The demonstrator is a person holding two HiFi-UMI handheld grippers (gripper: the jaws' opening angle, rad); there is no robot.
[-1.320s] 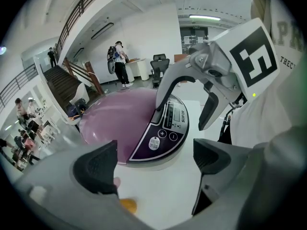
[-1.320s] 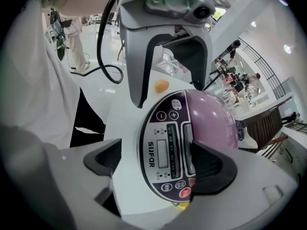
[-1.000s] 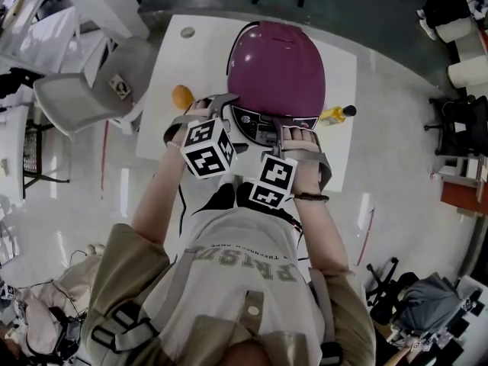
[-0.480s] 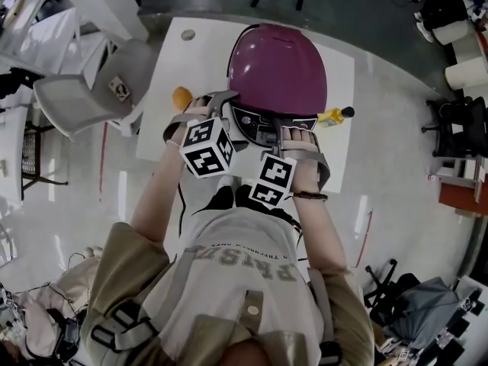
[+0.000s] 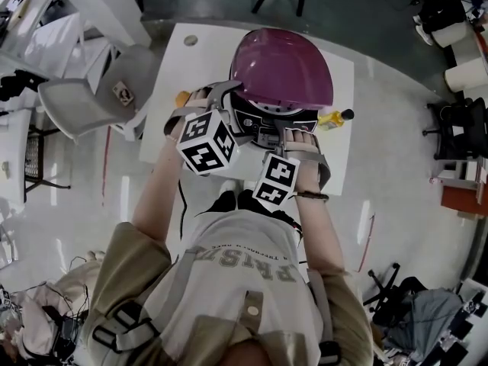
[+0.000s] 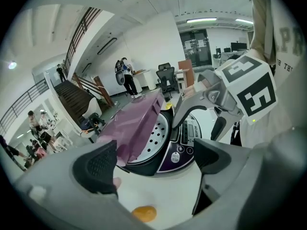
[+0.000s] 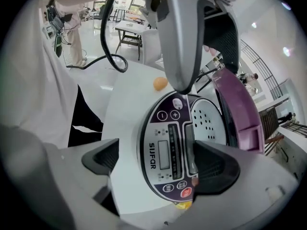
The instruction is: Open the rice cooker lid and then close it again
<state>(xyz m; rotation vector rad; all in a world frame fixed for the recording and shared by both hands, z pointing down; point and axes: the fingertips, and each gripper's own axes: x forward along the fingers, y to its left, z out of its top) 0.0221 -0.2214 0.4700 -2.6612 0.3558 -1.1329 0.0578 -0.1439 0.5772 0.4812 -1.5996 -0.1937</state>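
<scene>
My left gripper (image 6: 156,164) sits at the left side of the rice cooker (image 5: 278,120), jaws apart and empty. The purple lid (image 5: 282,71) stands partly raised. My right gripper (image 7: 160,164) hovers over its front panel (image 7: 168,152) – marked SUPOR – with jaws that have just been opening and grip nothing.

— Any brand to read?
— "SUPOR", in pale letters on the dark control panel (image 7: 165,152) of the rice cooker (image 5: 282,71). Legible in both gripper views.
— Signs on the buttons?
— A minus and a plus on two round buttons (image 7: 168,114) at one end of that panel. Small print beside the display too fine to read.
— Elsewhere?
— Large capitals across the shirt (image 5: 240,269), upside down in the head view, beginning "PR". A smaller line beginning "TH", the rest unclear. Black-and-white square codes on the left marker cube (image 5: 204,142) and right marker cube (image 5: 274,180), without letters.
</scene>
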